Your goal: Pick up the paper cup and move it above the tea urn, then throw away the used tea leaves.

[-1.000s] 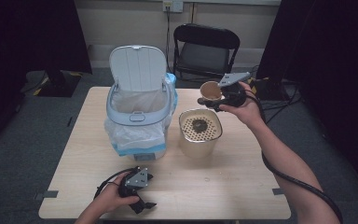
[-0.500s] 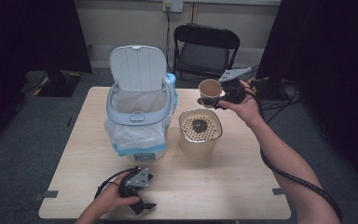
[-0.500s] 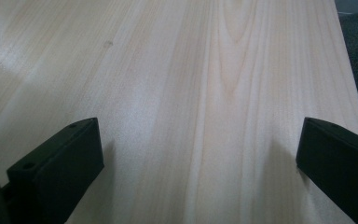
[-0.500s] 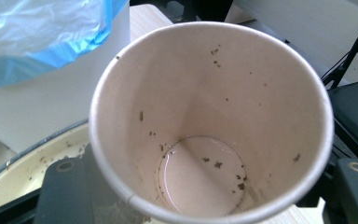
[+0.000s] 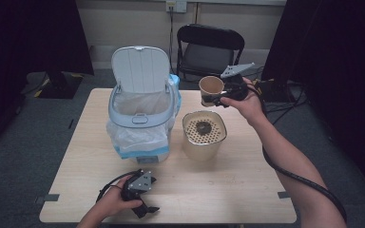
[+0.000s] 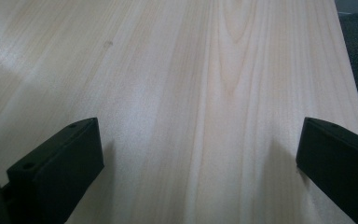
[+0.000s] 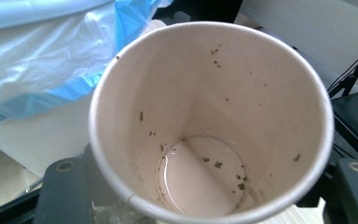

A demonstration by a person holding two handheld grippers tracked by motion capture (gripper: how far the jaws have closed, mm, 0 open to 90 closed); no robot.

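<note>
Paper cup (image 7: 209, 126) clamped between right gripper (image 5: 217, 96) jaws, held above strainer bucket (image 5: 204, 134).

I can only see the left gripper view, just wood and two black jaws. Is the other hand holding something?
Observer: Yes, the right gripper holds a paper cup up in the air, behind a beige strainer tub.
Operator: Is there a drink in the cup?
Observer: Almost none. The right gripper view shows a thin film of liquid and dark specks at the bottom.
Operator: What else is on the table?
Observer: A white bin with its lid up and a plastic bag lining it stands left of the tub.
Operator: And where is my gripper?
Observer: The left gripper rests low at the table's near edge, jaws open and nothing between them.
</note>
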